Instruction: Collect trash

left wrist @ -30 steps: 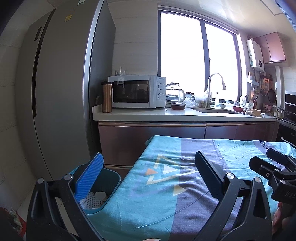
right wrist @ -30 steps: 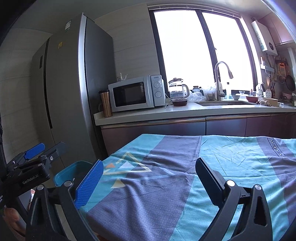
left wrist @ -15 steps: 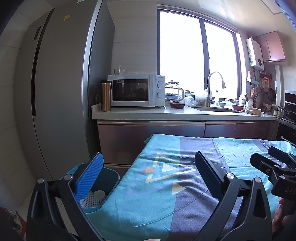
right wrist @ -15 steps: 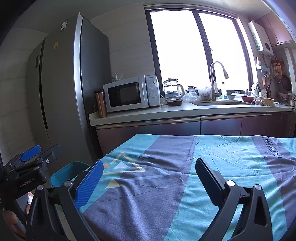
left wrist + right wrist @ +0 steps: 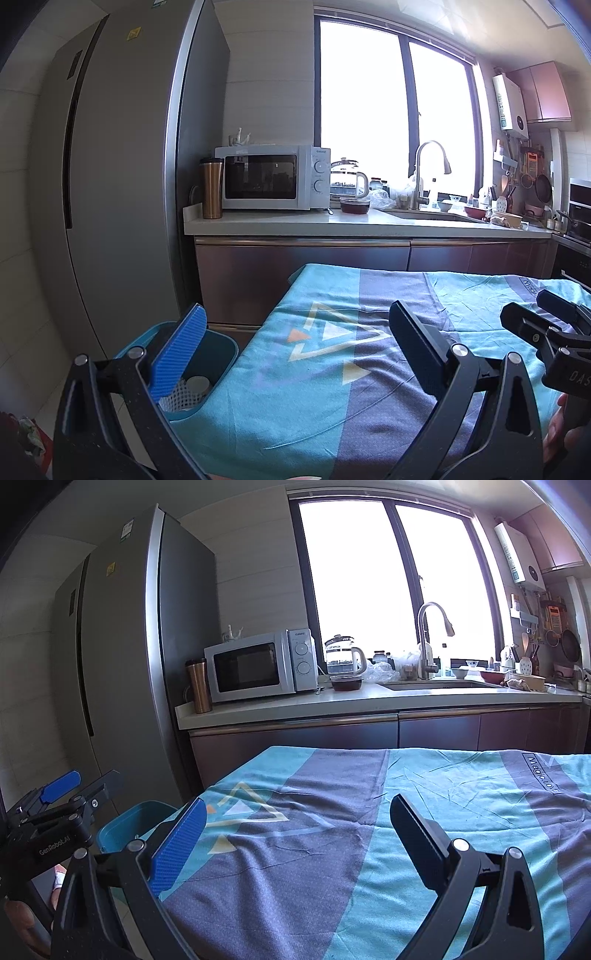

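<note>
The left gripper hangs above the near left part of a cloth-covered table, its fingers spread wide with nothing between them. The right gripper sits beside it over the same tablecloth, a teal and grey-purple sheet printed with triangles, and its fingers are likewise wide apart and empty. Each gripper shows in the other's view: the right one at the right edge of the left wrist view, with part of a hand under it, and the left one at the left edge of the right wrist view.

A teal trash bin stands on the floor just beside the table's left edge, below the left gripper. Inside it lie a white foam net and a small round white lid or cup; which of the two cannot be told.

Beyond the table runs the kitchen counter, carrying a copper tumbler, a white microwave, a glass kettle, a dark bowl and a sink with a tall faucet. A grey refrigerator stands at the counter's left end, with a bright window behind.
</note>
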`<state>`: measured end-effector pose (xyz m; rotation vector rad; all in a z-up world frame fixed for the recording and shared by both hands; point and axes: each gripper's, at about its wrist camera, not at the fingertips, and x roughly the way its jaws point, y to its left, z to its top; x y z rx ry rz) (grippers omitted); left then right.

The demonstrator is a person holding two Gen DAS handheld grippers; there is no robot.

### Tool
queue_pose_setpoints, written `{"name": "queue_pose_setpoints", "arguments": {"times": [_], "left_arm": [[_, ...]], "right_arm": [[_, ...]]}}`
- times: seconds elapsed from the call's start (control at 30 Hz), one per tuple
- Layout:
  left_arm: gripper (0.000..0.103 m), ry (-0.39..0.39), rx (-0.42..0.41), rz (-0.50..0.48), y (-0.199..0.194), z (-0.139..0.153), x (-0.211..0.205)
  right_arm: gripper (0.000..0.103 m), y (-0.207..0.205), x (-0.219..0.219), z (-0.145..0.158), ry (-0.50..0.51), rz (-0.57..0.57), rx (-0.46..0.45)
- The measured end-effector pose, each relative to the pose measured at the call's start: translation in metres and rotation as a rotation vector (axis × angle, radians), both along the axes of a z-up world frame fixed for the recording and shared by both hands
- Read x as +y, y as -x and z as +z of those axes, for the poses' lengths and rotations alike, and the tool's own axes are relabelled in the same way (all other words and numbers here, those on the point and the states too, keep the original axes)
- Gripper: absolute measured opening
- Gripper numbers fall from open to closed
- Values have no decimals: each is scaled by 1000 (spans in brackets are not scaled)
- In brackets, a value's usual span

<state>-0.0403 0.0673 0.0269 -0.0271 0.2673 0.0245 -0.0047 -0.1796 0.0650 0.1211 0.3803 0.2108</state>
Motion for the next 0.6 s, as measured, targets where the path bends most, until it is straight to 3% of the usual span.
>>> {"name": "queue_pose_setpoints", "arguments": {"times": [0.6], "left_arm": [[97,-7,1,4,0,0,-3]], "right_arm": [[96,1,-2,0,-2,-1,0]]}}
